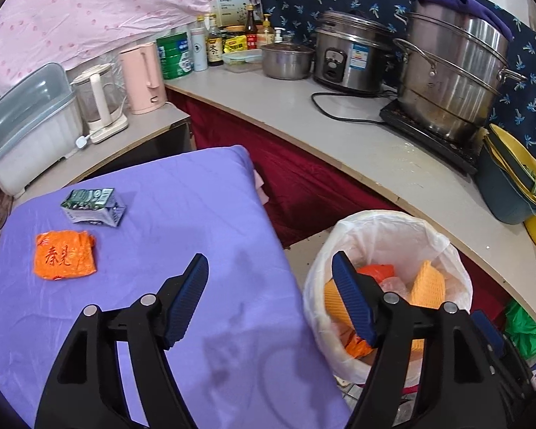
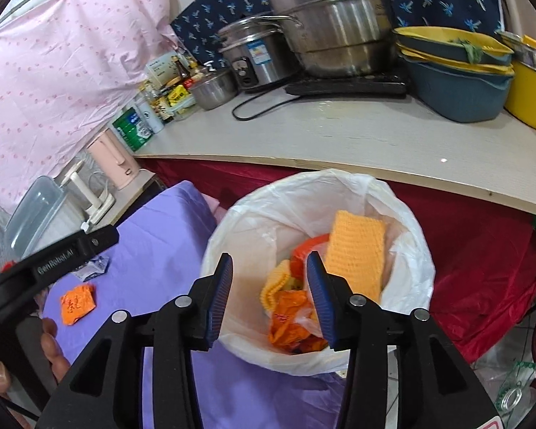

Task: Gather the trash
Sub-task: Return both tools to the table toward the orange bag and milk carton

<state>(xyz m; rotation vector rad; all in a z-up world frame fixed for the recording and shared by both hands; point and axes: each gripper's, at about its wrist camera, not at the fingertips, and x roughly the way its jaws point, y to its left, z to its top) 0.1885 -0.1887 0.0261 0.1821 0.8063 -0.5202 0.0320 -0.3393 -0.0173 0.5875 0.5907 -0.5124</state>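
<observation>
We have both tools clear of any load: our left gripper [image 1: 269, 298] stands with its jaws spread wide and nothing between them, poised over the near edge of the purple cloth [image 1: 182, 214] beside the bin; our right gripper [image 2: 268, 300] hangs above the white-lined trash bin [image 2: 232, 225] with its jaws parted and likewise empty. Inside the bin we can see orange wrappers and yellow sponge-like pieces [image 2: 355, 250], so part of the job looks done; two pieces remain on the cloth, well apart from the bin: the orange packet [image 1: 65, 255] lying flat, and the small green carton [image 1: 93, 205] just beyond it, the two close but not touching. We judge the next step to be fetching one of these, and the left gripper is the nearer for it; to do it well, we should bring the open jaws down astride the orange packet from above, one finger on each side; because it lies flat on soft cloth, we should catch a raised crumpled edge and not pinch the fabric with it; then lift clear before swinging over the bin.
</observation>
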